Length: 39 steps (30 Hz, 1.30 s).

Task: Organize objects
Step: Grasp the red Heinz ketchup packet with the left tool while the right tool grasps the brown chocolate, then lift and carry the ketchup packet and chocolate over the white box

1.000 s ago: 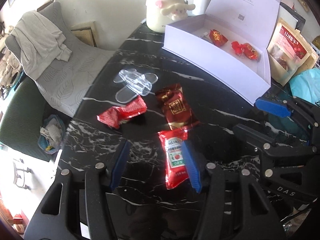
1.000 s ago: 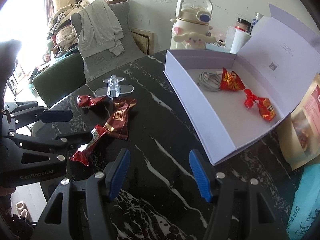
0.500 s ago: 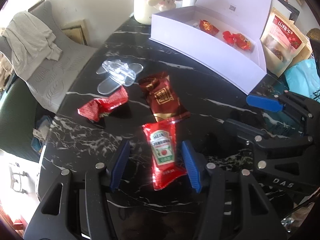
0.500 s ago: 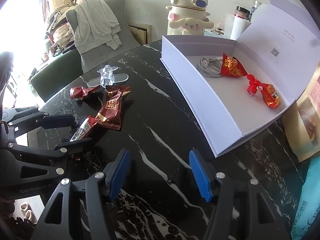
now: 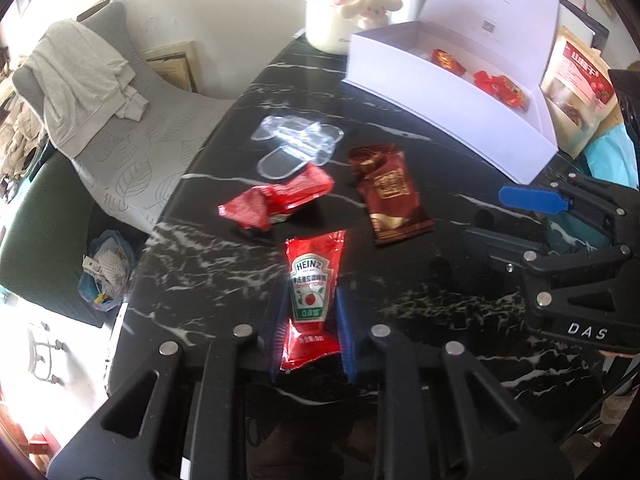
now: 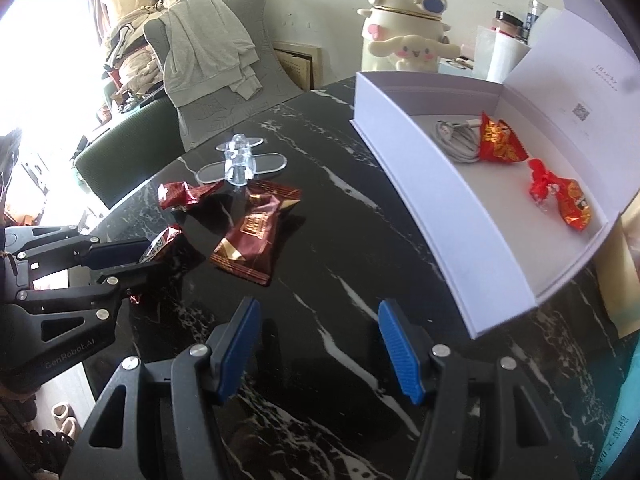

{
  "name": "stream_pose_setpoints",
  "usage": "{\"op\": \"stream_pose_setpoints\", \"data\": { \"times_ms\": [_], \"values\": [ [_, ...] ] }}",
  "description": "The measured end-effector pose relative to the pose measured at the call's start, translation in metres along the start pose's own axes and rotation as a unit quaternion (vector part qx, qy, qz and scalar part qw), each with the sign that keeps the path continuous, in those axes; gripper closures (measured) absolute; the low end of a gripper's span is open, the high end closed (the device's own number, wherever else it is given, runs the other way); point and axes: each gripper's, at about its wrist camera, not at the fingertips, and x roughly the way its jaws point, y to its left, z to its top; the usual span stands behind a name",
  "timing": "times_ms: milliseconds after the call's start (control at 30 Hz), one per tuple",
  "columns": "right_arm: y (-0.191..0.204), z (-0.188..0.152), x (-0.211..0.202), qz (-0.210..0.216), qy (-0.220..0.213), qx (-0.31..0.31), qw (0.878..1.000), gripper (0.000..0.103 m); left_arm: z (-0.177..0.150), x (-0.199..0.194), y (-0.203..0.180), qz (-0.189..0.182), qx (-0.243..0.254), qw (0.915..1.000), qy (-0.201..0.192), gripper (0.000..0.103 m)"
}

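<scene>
A red Heinz ketchup packet [image 5: 312,264] lies on the black marble table [image 5: 420,304]. My left gripper [image 5: 309,300] is shut on the packet's lower half, a blue pad against each side. Beyond it lie a crumpled red wrapper [image 5: 280,200], a dark red snack packet [image 5: 390,196] and a clear plastic holder [image 5: 298,146]. The open white box [image 6: 432,200] holds two red candies [image 6: 500,144] and a white cable [image 6: 456,140]. My right gripper [image 6: 318,320] stands open over bare table, in front of the box.
A cream bottle with a plush figure [image 6: 404,40] stands behind the box. A snack bag [image 5: 576,84] and a teal bag [image 5: 616,156] sit to its right. A grey chair with a draped cloth [image 5: 80,76] stands past the table's left edge.
My left gripper moved forward over the ketchup packet and its fingers closed onto it. The right gripper drifted slightly and stayed open.
</scene>
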Motion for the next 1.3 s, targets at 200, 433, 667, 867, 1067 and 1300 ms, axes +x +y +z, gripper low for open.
{"op": "stream_pose_setpoints", "data": {
  "times_ms": [200,433,667,867,1067,1300],
  "values": [
    [0.016,0.016,0.011,0.014,-0.012,0.006,1.000,0.040,-0.005,-0.002,0.014,0.013,-0.032,0.9993,-0.014,0.081],
    [0.030,0.030,0.030,0.017,-0.019,0.008,1.000,0.040,-0.010,-0.003,0.024,0.030,-0.055,0.9977,-0.027,0.081],
    [0.044,0.031,0.031,-0.014,-0.041,-0.022,0.999,0.067,-0.009,-0.002,0.024,0.042,-0.068,0.9964,-0.028,0.081],
    [0.042,0.025,0.026,-0.008,-0.039,-0.026,0.999,0.070,-0.009,-0.001,0.023,0.046,-0.072,0.9959,-0.028,0.081],
    [0.037,0.015,0.019,0.018,-0.041,-0.019,0.999,0.071,-0.009,-0.002,0.019,0.052,-0.075,0.9955,-0.026,0.082],
    [0.027,0.005,0.011,0.031,-0.034,-0.002,0.999,0.071,-0.015,-0.006,0.014,0.043,-0.071,0.9963,-0.021,0.082]
  ]
}}
